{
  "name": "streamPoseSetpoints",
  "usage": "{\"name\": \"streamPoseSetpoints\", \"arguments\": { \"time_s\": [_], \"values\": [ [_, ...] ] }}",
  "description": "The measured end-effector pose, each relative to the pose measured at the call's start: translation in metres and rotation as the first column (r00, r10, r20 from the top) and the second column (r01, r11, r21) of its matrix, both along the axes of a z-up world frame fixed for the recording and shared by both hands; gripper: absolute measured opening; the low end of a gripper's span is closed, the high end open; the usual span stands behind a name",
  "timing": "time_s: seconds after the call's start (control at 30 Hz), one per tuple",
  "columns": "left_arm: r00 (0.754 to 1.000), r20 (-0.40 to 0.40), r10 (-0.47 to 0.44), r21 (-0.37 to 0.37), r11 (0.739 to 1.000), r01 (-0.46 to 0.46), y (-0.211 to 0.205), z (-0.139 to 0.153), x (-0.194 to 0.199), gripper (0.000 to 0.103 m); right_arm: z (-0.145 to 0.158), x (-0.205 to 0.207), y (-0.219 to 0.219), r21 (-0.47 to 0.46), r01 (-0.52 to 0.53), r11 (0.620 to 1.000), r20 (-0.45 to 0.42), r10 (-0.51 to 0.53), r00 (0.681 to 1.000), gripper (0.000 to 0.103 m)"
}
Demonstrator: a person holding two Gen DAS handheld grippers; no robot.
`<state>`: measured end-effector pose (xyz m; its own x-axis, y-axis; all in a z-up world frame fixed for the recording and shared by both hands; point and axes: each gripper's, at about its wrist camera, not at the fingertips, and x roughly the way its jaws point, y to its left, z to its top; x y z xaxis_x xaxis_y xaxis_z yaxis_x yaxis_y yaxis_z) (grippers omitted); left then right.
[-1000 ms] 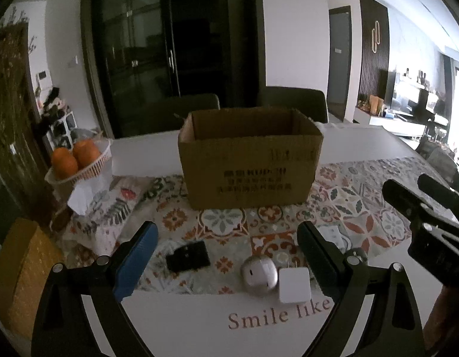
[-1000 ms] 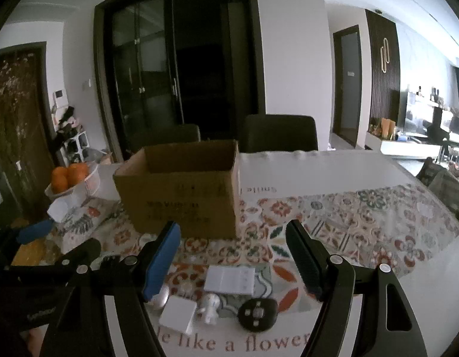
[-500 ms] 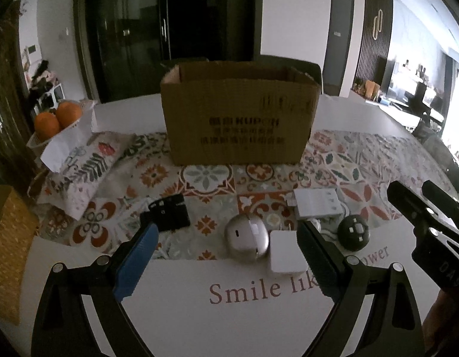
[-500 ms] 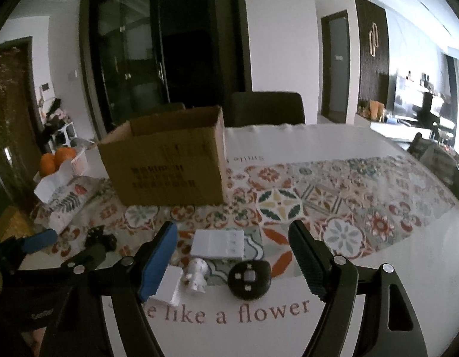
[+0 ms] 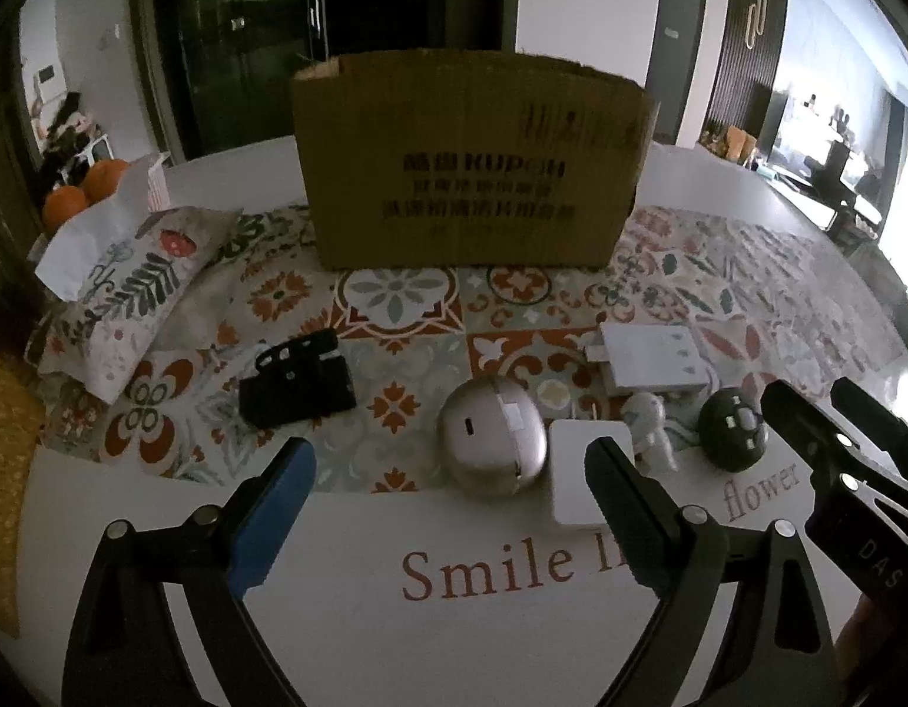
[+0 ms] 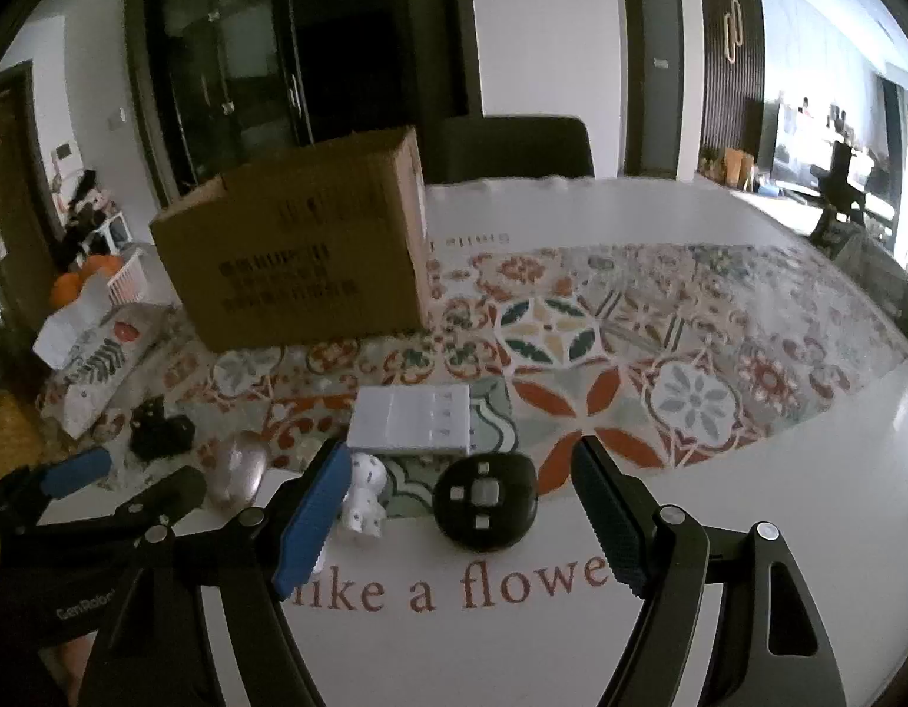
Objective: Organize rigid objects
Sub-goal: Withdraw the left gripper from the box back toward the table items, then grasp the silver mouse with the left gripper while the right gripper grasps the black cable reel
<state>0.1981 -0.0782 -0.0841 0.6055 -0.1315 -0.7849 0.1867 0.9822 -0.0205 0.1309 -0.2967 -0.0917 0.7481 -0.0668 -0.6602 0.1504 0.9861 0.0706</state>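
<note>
While both grippers hover low over the white counter, each has its jaws spread wide and holds nothing. Ahead of the left gripper, a silver egg-shaped device lies between the jaw tips and just beyond them, touching a white square block that the right-side jaw partly covers; a black clip-like gadget sits farther left on the patterned mat. Before the right gripper, a round black remote lies between the jaws, with a small white figurine beside the blue pad and a flat white box just behind. A cardboard box stands upright behind them all.
</note>
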Motion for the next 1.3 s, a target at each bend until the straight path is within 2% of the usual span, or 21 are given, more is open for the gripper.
{"name": "streamPoseSetpoints", "arguments": {
  "time_s": [0.47, 0.87, 1.07, 1.3],
  "values": [
    [0.998, -0.056, -0.037, 0.046, 0.998, 0.039, 0.002, -0.027, 0.002, 0.090, -0.031, 0.005, 0.004, 0.015, 0.011, 1.000, -0.092, -0.010, 0.996, 0.078],
    [0.993, 0.001, -0.121, 0.074, 0.990, 0.121, -0.003, -0.033, 0.007, 0.088, -0.046, 0.008, 0.004, 0.008, 0.012, 1.000, -0.129, -0.011, 0.992, 0.078],
    [0.987, -0.022, -0.158, 0.074, 0.984, 0.160, -0.002, -0.042, 0.012, 0.087, -0.052, 0.013, 0.005, 0.007, 0.015, 1.000, -0.148, -0.014, 0.989, 0.078],
    [0.977, 0.015, -0.211, 0.079, 0.975, 0.209, -0.008, -0.046, 0.015, 0.086, -0.056, 0.017, 0.005, -0.004, 0.018, 1.000, -0.155, -0.019, 0.988, 0.078]
  ]
}}
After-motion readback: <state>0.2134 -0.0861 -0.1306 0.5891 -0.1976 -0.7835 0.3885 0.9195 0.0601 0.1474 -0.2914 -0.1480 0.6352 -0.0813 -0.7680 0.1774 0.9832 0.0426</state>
